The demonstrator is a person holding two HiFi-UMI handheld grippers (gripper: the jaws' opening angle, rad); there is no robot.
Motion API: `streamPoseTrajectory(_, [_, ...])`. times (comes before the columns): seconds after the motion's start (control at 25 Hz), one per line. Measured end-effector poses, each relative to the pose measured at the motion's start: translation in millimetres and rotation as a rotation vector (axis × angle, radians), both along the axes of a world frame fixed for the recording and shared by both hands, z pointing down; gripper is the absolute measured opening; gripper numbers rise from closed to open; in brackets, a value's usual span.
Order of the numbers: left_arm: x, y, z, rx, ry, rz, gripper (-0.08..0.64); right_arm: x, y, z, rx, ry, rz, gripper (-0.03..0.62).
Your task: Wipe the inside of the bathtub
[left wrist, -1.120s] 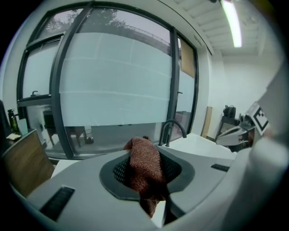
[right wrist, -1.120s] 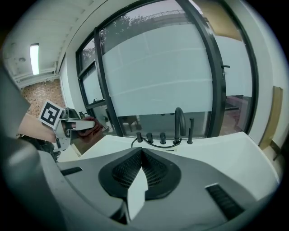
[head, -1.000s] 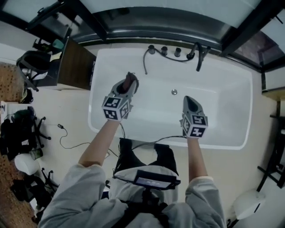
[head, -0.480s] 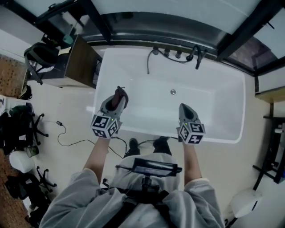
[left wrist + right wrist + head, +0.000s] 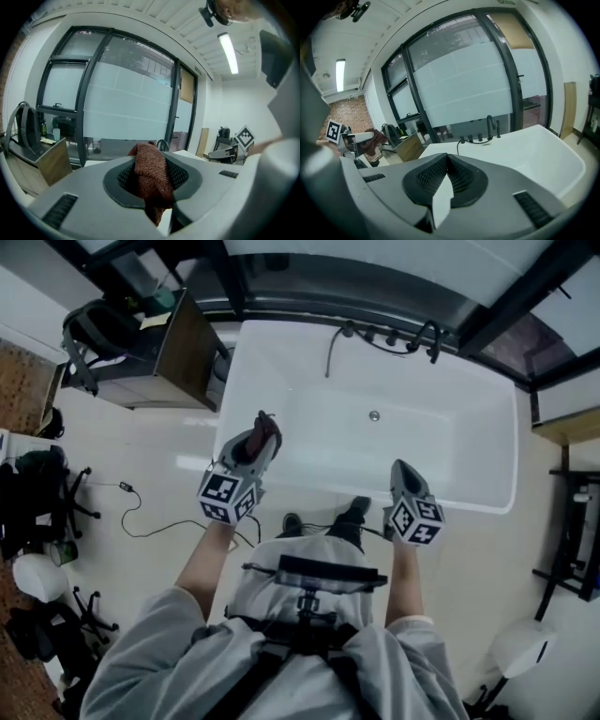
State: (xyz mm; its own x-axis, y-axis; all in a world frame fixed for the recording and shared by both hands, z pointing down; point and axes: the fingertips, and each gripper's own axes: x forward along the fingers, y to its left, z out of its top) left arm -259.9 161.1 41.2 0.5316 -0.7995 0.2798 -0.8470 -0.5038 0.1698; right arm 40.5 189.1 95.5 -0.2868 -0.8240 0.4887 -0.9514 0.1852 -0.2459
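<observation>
- Head view: I see the tub (image 5: 469, 456) lying crosswise in front of the person, white, with its drain (image 5: 374, 415) in the middle of the floor and the dark faucet (image 5: 432, 337) on the far rim.
- My left gripper (image 5: 263, 434) hangs above the tub's near left corner, over the rim.
- Left gripper view: the jaws are clamped on a reddish-brown cloth (image 5: 151, 178). It bunches up between the pads and sticks out above them.
- My right gripper (image 5: 401, 470) hangs above the near rim, further right and well apart from the left one.
- Right gripper view: the jaws are closed tip to tip with nothing between them, and the tub's inside lies ahead.
- Neither the cloth nor either gripper touches the tub.
</observation>
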Motion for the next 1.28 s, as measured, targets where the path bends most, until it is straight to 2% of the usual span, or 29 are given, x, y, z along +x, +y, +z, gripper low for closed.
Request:
streamPoseTrajectory(0.16, [-5,17,7,-0.015,0.008,0.015,0.092,7,24,-15,0.014,0.039,0.067,0.006])
streamPoseTrajectory(0.36, [14,42,7,-0.026,0.032,0.028,0.094,29,41,-22,0.006,0.070,0.081,0.006])
streamPoseTrajectory(0.68, [39,47,3,-0.038,0.039,-0.080,0.094,58,24,-19,-0.006,0.077,-0.019,0.006])
streamPoseTrajectory(0.92, [80,51,-6,-0.044,0.040,-0.110,0.094,64,19,-17,-0.016,0.075,-0.124,0.005])
streamPoseTrajectory(1.28, [92,59,-8,-0.049,0.002,-0.133,0.094,68,22,-10,-0.024,0.111,-0.198,0.005])
